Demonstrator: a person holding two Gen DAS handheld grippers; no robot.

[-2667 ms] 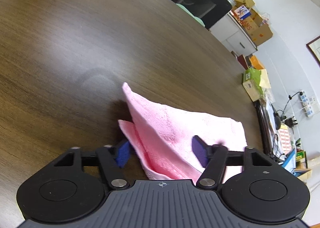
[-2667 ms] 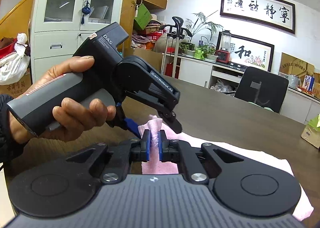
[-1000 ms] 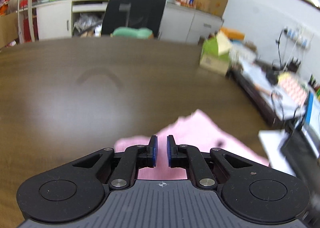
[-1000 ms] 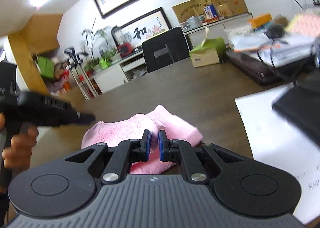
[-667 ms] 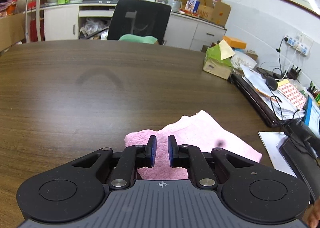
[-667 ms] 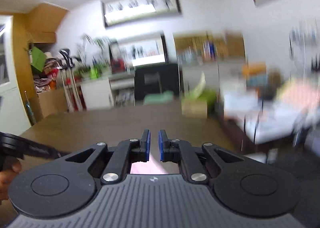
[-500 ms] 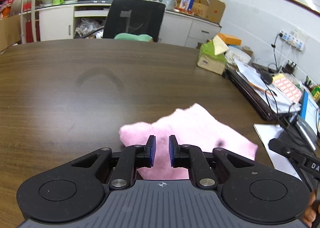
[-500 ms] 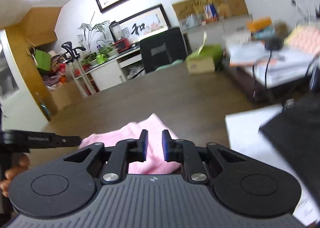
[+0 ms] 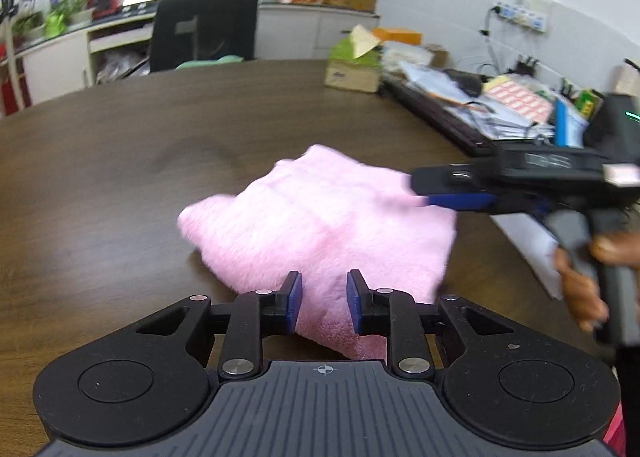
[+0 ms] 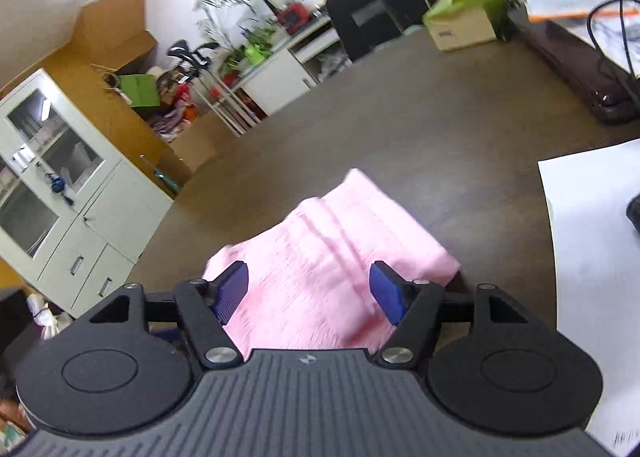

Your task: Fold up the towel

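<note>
Towel first: the fluffy pink terry towel (image 9: 320, 217) lies bunched in a thick folded pad on the dark wood-grain table (image 9: 100, 161), just ahead of both tools. On my left, the left gripper (image 9: 324, 299) has just been opening; its blue pads stand a narrow gap apart over the near edge of the towel and pinch nothing. On my right, the right gripper (image 10: 310, 293) has likewise just been opening, and its jaws stand wide with pink cloth showing between them, unpressed. In the left wrist view it reaches in over the far right corner, a hand (image 9: 580, 277) on its handle. I judge the towel light, limp and grippy; it will sag and drag, so I would take it at two corners of one edge. Motion blur smears the layers, and the gripper bodies hide the nearest hem, so I cannot count the folds.
</note>
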